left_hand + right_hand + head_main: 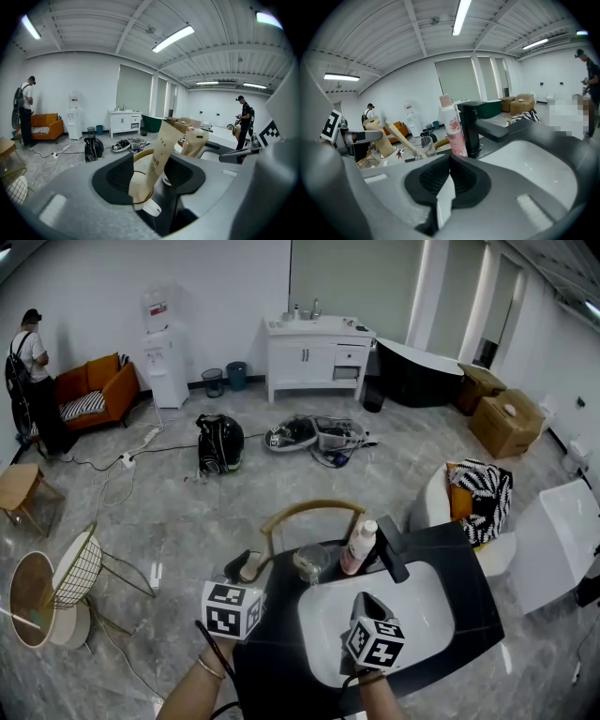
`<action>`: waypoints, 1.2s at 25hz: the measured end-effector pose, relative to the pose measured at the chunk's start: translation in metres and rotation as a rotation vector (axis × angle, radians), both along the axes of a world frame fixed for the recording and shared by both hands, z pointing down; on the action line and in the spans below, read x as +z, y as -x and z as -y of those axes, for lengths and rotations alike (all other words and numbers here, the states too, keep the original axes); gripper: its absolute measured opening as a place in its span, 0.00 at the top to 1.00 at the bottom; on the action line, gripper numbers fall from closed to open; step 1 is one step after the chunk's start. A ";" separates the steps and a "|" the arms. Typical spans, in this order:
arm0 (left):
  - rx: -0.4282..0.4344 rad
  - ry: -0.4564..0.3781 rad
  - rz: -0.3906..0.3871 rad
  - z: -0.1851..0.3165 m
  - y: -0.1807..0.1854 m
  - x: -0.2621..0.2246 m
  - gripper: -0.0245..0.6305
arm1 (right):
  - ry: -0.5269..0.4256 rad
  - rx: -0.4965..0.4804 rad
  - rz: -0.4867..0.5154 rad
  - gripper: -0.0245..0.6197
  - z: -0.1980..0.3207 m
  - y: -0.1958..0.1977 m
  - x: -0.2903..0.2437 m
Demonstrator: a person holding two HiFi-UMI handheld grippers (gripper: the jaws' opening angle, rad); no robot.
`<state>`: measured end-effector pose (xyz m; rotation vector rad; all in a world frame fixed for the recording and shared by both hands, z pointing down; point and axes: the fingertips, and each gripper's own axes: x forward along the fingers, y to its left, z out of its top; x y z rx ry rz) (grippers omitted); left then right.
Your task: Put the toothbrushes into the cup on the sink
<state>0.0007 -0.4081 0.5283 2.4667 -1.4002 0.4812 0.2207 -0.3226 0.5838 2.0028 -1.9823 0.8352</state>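
A black counter [469, 568] holds a white sink [422, 615]. At its back edge stand a clear glass cup [312, 562], a pink bottle [359, 547] and a black tap [389, 549]. My left gripper [248, 568] is left of the cup. Its jaws stand wide open, with a toothbrush in a brown paper packet [159, 154] leaning loose between them. In the right gripper view, a second slim packet [401, 138] leans in the cup [425, 145]. My right gripper [367, 601] hovers over the basin, shut and holding nothing.
A chair with a curved wooden back [309, 512] stands just behind the counter. Bags [220, 442] and cables lie on the floor beyond it. Round side tables [33, 596] are at the left. A person [28, 362] stands by an orange sofa far left.
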 end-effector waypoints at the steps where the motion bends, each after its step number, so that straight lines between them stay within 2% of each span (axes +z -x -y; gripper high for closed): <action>1: 0.003 0.003 -0.003 -0.001 -0.001 0.001 0.66 | 0.000 0.000 0.000 0.95 -0.001 0.000 0.000; 8: 0.034 0.005 -0.020 -0.015 -0.007 0.002 0.63 | -0.004 -0.001 0.001 0.95 -0.008 0.001 -0.001; 17: 0.026 -0.014 -0.025 -0.029 -0.001 -0.007 0.63 | -0.025 -0.003 -0.003 0.95 -0.019 0.007 -0.011; 30: -0.056 -0.055 -0.027 -0.062 0.028 -0.021 0.65 | -0.068 -0.034 -0.009 0.95 -0.035 0.027 -0.031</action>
